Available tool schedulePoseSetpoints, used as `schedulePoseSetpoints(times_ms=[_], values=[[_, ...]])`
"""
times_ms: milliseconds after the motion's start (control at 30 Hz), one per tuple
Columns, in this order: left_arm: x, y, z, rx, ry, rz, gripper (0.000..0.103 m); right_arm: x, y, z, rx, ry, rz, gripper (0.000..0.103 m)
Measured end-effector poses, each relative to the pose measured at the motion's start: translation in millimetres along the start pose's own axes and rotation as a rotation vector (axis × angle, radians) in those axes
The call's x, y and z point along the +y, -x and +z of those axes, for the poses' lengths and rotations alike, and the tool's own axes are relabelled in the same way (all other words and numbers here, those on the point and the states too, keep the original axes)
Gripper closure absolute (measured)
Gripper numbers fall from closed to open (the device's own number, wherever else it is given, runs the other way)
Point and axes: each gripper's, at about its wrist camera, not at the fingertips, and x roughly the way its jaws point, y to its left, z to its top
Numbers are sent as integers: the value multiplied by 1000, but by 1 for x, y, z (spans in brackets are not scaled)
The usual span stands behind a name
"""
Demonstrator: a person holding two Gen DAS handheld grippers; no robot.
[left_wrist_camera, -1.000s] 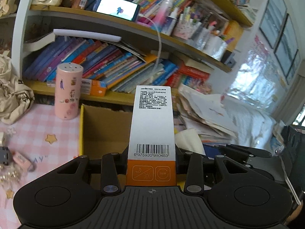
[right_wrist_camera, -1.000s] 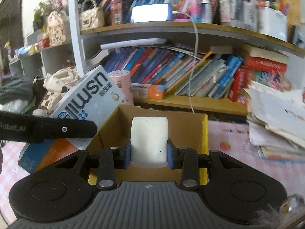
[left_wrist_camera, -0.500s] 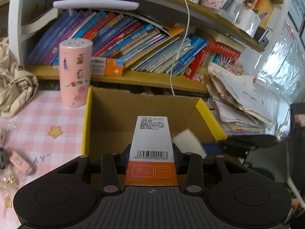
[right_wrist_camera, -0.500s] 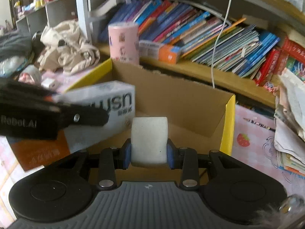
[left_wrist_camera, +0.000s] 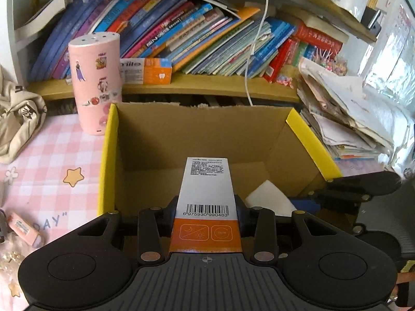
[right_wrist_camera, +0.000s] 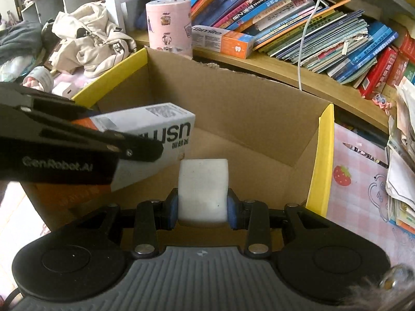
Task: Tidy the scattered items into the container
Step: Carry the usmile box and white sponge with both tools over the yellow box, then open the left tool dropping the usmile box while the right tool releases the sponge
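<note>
Both grippers hang over the open cardboard box (left_wrist_camera: 197, 134), each with its load. The left gripper (left_wrist_camera: 206, 213) is clamped on a white-and-orange barcoded carton (left_wrist_camera: 206, 189), which juts straight ahead over the box floor. The right gripper (right_wrist_camera: 203, 206) pinches a white sponge block (right_wrist_camera: 203, 189) between blue pads (right_wrist_camera: 172, 208), low inside the box and just right of the carton (right_wrist_camera: 155, 140). Ahead of both tools, beyond the torn rear wall, a pink sticker-covered canister (left_wrist_camera: 94, 83) stands ahead-left on the pink checked cloth (left_wrist_camera: 46, 160). An orange toothpaste box (left_wrist_camera: 146, 70) lies on the shelf beneath leaning books (left_wrist_camera: 181, 33). A white cable (left_wrist_camera: 255, 41) dangles toward the rear wall. Loose papers (left_wrist_camera: 345, 119) pile ahead-right; a small pink case (left_wrist_camera: 24, 229) lies near-left.
</note>
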Motion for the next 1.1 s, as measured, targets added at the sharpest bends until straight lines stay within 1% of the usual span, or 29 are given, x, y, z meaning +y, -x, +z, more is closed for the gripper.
schedulePoseSetpoints(times_ms=[100,167,300,367,400,533,600,633,667,700,833,900,933,1100], values=[[-2,0,-1,0,-15,4,63,-1,0,1,2,-1,3,69],[-3,2,-1,-8,-19,0,57,-1,0,1,3,-2,3,69],[-4,8,0,-31,-23,1,51,-1,1,1,0,-3,1,68],[-6,13,0,-51,-24,12,40,-1,1,1,-5,-4,0,68],[-7,15,0,-63,-24,17,38,-1,2,1,-8,-4,-2,66],[-10,28,0,-109,-25,25,30,1,4,2,-23,-1,-1,56],[-10,36,1,-127,-20,25,26,3,7,3,-34,3,-3,47],[-10,40,1,-135,-16,27,23,5,9,3,-42,5,-3,45],[-9,45,2,-146,-12,33,19,6,11,4,-50,7,-3,40],[-9,50,1,-162,-9,46,18,8,14,4,-65,7,-8,32],[-10,70,-6,-216,-12,109,7,10,30,3,-141,-6,-20,24],[-11,79,-13,-241,-18,122,5,12,37,1,-169,-11,-32,20],[-12,82,-16,-247,-24,127,3,13,41,0,-183,-14,-38,19],[-14,96,-33,-256,-49,171,1,21,56,-9,-228,-11,-57,16]])
